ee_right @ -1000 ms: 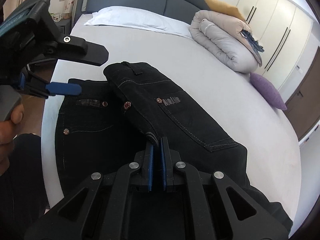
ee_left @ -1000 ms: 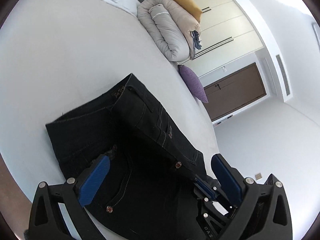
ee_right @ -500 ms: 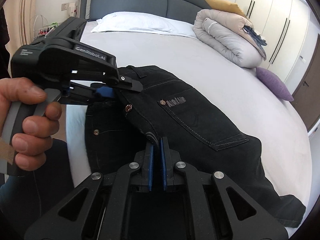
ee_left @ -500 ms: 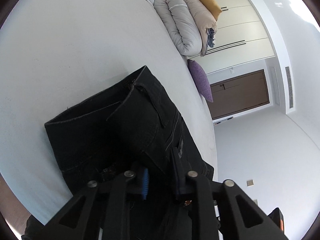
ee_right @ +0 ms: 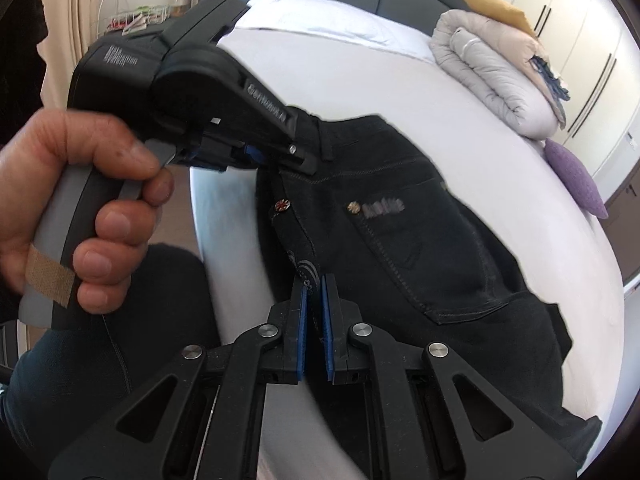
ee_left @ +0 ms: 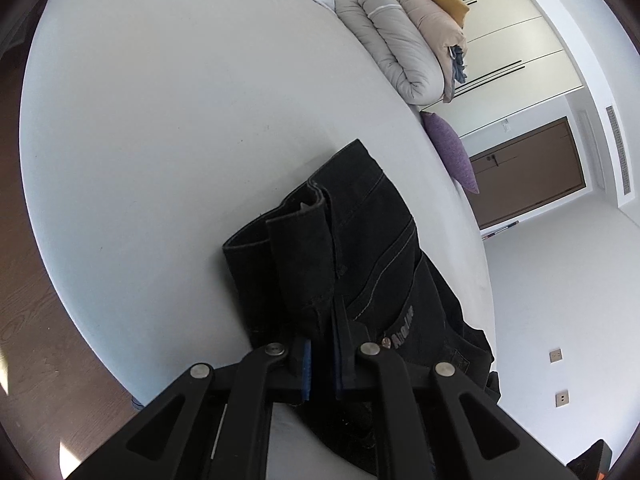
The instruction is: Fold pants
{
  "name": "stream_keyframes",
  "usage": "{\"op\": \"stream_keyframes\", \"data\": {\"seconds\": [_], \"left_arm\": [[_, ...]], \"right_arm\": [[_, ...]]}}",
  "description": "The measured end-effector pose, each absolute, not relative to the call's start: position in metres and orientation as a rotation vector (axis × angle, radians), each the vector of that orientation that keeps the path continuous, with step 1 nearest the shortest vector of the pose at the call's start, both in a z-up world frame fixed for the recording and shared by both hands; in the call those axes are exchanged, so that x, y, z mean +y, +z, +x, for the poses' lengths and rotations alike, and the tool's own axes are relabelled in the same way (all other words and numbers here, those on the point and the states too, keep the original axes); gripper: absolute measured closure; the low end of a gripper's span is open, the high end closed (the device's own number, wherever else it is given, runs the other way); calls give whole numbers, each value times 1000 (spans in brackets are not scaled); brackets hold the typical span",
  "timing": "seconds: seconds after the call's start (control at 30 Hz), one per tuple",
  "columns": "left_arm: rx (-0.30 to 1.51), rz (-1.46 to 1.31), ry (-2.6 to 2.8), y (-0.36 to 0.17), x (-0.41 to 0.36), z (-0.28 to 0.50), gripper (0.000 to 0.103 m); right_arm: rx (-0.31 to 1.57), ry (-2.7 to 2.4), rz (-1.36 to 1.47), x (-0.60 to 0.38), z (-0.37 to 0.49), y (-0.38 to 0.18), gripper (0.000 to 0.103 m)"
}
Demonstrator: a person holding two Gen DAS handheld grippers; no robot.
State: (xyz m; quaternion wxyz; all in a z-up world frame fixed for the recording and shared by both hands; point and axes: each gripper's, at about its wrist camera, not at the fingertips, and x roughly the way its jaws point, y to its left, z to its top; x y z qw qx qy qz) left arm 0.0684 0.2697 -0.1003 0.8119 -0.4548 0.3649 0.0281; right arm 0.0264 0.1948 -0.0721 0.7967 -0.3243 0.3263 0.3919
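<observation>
Black jeans [ee_left: 360, 264] are now being clamped by the closing left tool [ee_left: 322, 356]; right tool [ee_right: 314, 320] still pinching denim, fold ready.

left hand-held gripper [ee_left: 322, 356]: jaws closing on cloth | right hand-held gripper [ee_right: 314, 312]: clamped, pointing down | left hand [ee_right: 80, 216] squeezing trigger

Both views are bright with even daylight, and the white bed [ee_left: 168, 128] is nearly washed out. Sun patches fall on the floor [ee_left: 36, 360] at the left view's lower left. The black pants [ee_right: 420, 240] lose most detail in shade (their label is smeared by motion blur in the right view). Fisheye bending curves the wardrobe [ee_left: 508, 28], and dark vignetting rings every corner.
</observation>
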Motion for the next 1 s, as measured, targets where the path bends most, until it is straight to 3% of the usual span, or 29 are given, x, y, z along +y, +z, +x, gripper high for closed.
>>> {"op": "stream_keyframes", "data": {"seconds": [0.43,0.6,0.63,0.7,0.73,0.77,0.87,1.0], "left_arm": [[786,-941,91,-101,265,63,93],[783,-966,88,-98,270,62,87],[777,-947,111,-92,272,59,83],[739,-870,183,-68,273,52,57],[709,-812,246,-53,273,47,51],[674,-747,294,-38,270,43,48],[630,-583,254,-5,245,51,48],[696,-492,122,-16,200,83,48]], "right_arm": [[727,836,-675,189,17,-82,96],[754,832,-641,186,25,-86,91],[771,842,-598,181,27,-88,86],[801,878,-480,172,34,-87,70],[811,898,-442,169,35,-87,43],[818,918,-416,166,35,-88,29],[780,930,-417,162,25,-86,28],[819,1000,-260,131,27,-71,29]]}}
